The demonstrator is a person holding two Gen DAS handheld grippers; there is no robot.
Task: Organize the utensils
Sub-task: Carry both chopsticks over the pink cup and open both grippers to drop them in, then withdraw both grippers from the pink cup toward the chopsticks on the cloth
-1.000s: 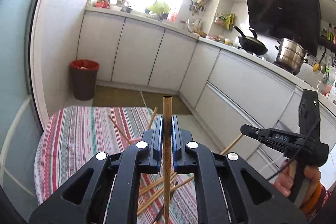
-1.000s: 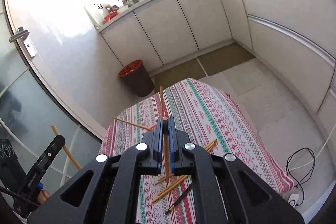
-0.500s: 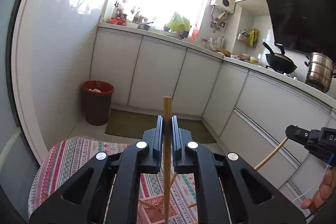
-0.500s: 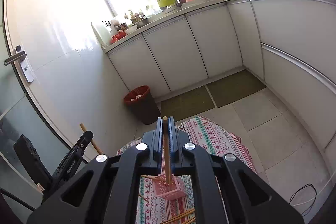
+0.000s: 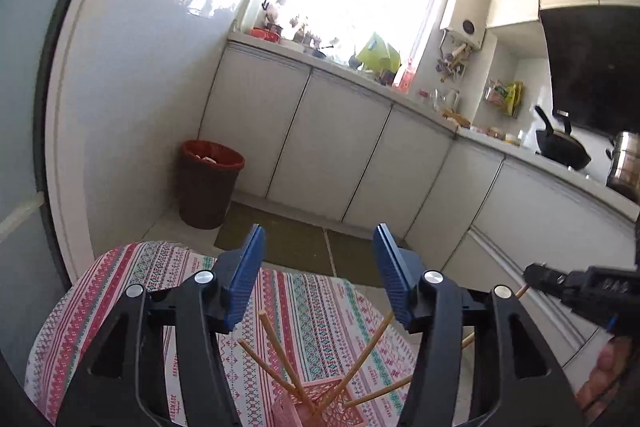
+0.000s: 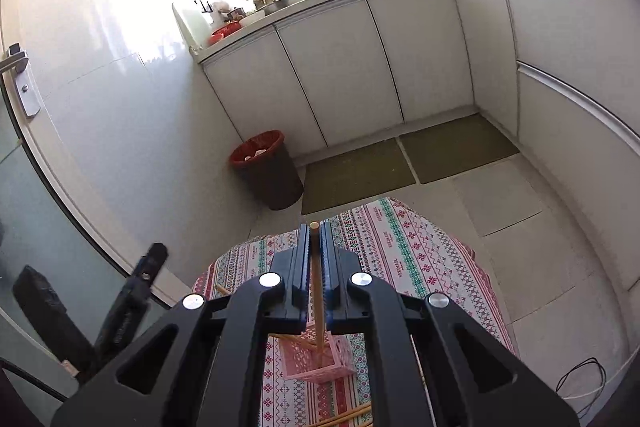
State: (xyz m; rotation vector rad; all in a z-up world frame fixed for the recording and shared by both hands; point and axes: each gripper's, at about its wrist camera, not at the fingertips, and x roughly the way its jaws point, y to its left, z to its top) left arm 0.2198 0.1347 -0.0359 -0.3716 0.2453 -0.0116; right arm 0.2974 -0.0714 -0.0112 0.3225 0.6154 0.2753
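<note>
Fig.: right gripper (image 6: 315, 259) clamps light, stiff, slippery wooden chopstick (image 6: 317, 291) near top, over pink basket (image 6: 320, 367); left gripper (image 5: 318, 275) jaws opening, nothing betw. them.

Utensil holder on the small table, both grippers over it

The holder (image 6: 318, 361) sits on the table (image 6: 420, 259) with several chopsticks (image 5: 276, 351) leaning inside it, others lying on the cloth nearer the viewer. The right gripper (image 6: 315, 239) holds one chopstick (image 6: 318, 291) upright above the holder; the left gripper (image 5: 318, 271), to its left, is opening with nothing between. Beyond the table stands a bin (image 6: 266, 169) before the cabinets (image 6: 340, 67)
</note>
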